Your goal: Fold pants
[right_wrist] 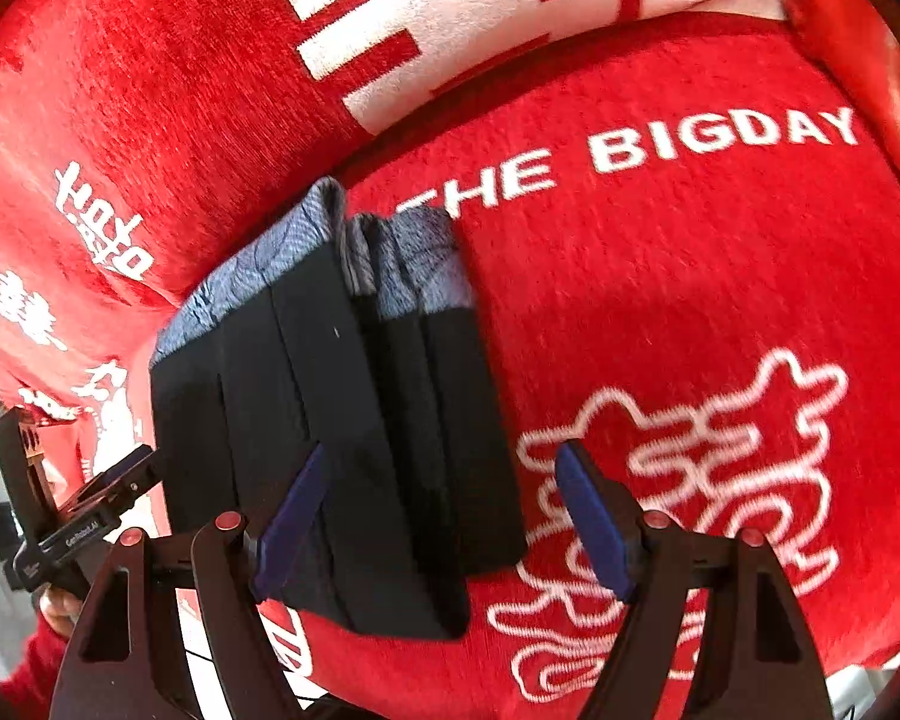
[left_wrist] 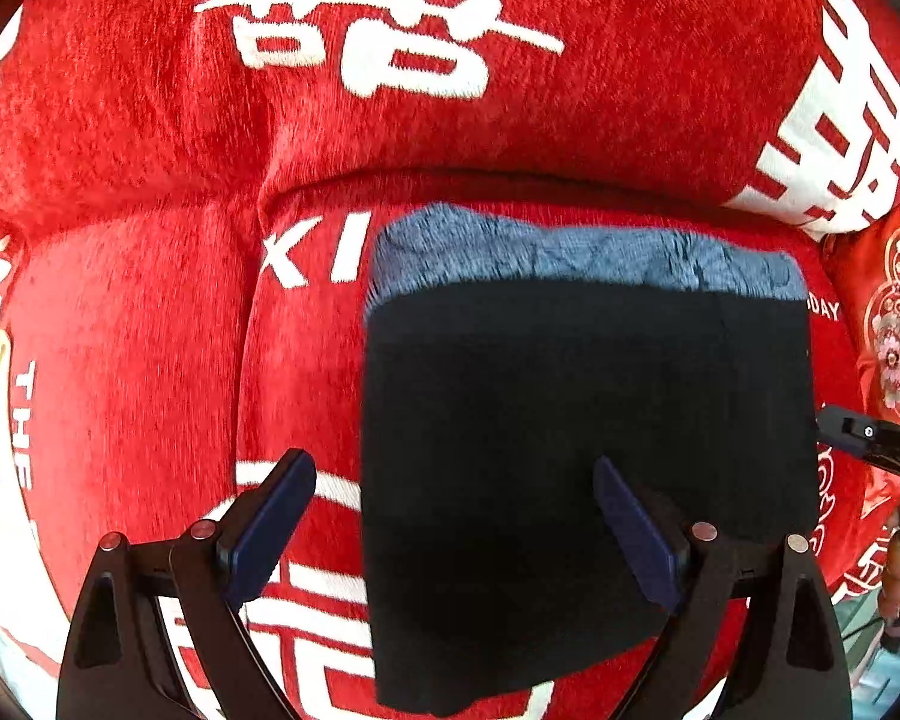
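Black folded pants with grey-blue waistband [left_wrist: 588, 420] lie mid-frame on red plush sofa cover [left_wrist: 150, 360] | left gripper [left_wrist: 450, 516], right gripper [right_wrist: 444, 510]: fingers apart, empty | advise: press the stack flat, edges aligned.

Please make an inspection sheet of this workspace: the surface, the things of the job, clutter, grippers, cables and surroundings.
Surface: red sofa cover with white print, seat and backrest.
Job's things: black pants with a grey-blue waistband, folded into a compact stack, lying on the seat.
Clutter: patterned red cushion beside the pants.
Grippers: left gripper open above the pants' edge; right gripper open over the stack's other edge; neither pinches fabric.
Cables: nothing seen.
Surroundings: a hand with a red sleeve holds the left gripper; the rest is hidden.
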The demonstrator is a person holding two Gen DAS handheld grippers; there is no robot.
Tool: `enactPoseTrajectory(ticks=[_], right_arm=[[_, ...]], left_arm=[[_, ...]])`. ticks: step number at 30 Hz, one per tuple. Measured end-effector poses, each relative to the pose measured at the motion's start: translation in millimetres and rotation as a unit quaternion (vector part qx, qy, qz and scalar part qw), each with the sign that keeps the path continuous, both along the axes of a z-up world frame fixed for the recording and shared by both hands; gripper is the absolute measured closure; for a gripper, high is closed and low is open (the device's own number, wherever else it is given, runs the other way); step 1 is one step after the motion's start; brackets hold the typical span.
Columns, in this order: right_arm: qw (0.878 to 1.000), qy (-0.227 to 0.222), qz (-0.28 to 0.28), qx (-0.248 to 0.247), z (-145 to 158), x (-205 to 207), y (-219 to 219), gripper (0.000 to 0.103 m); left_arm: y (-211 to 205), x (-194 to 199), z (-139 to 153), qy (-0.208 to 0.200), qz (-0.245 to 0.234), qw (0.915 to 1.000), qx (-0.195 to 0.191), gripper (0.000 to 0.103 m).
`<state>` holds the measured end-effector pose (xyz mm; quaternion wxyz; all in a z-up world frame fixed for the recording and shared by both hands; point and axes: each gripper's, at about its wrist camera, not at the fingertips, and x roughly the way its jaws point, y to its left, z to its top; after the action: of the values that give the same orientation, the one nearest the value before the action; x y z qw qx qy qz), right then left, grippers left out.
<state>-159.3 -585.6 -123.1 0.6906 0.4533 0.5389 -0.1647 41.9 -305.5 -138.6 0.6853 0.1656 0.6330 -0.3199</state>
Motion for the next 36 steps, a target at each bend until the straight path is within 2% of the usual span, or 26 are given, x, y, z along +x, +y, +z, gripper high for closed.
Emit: enactPoseTrajectory(ticks=[4, 9, 13, 18, 21, 25, 26, 27, 30, 31, 33, 36], right_arm=[[0.998, -0.033, 0.012, 0.052, -16, 10, -6, 0.022], [0.997, -0.024, 0.026, 0.069, -33, 16, -8, 0.022], [0.994, -0.044, 0.036, 0.094, -39, 16, -8, 0.022], [0.989, -0.070, 0.072, 0.110, -47, 28, -4, 0.021], [0.985, -0.086, 0.077, 0.130, -55, 33, -7, 0.021], [0.980, -0.104, 0.072, 0.156, -62, 34, -16, 0.021], [0.980, -0.102, 0.066, 0.160, -63, 35, -17, 0.023], [0.980, -0.098, 0.063, 0.163, -63, 36, -18, 0.027], [0.982, -0.090, 0.065, 0.154, -57, 32, -18, 0.049], [0.982, -0.095, 0.061, 0.155, -53, 29, -18, 0.052], [0.981, -0.103, 0.053, 0.158, -46, 26, -18, 0.060], [0.978, -0.119, 0.052, 0.165, -33, 22, -15, 0.062]], left_arm=[[2, 14, -7, 0.032, -0.004, 0.9993, -0.016, 0.009], [7, 20, -25, 0.067, 0.001, 0.9975, -0.021, 0.009], [8, 24, -40, 0.110, 0.006, 0.9928, -0.046, 0.009], [-7, 21, -48, 0.130, -0.014, 0.9893, -0.064, 0.009], [-15, 19, -55, 0.135, -0.019, 0.9882, -0.069, 0.003], [-15, 19, -64, 0.153, 0.001, 0.9849, -0.081, 0.003], [-14, 18, -62, 0.146, 0.006, 0.9857, -0.084, 0.004], [-13, 16, -59, 0.140, 0.007, 0.9863, -0.088, 0.012], [-10, 6, -42, 0.113, 0.003, 0.9889, -0.097, 0.031], [-9, 5, -36, 0.107, 0.005, 0.9895, -0.097, 0.036], [-6, 3, -27, 0.102, 0.015, 0.9898, -0.098, 0.041], [-2, -1, -14, 0.094, 0.019, 0.9905, -0.098, 0.045]])
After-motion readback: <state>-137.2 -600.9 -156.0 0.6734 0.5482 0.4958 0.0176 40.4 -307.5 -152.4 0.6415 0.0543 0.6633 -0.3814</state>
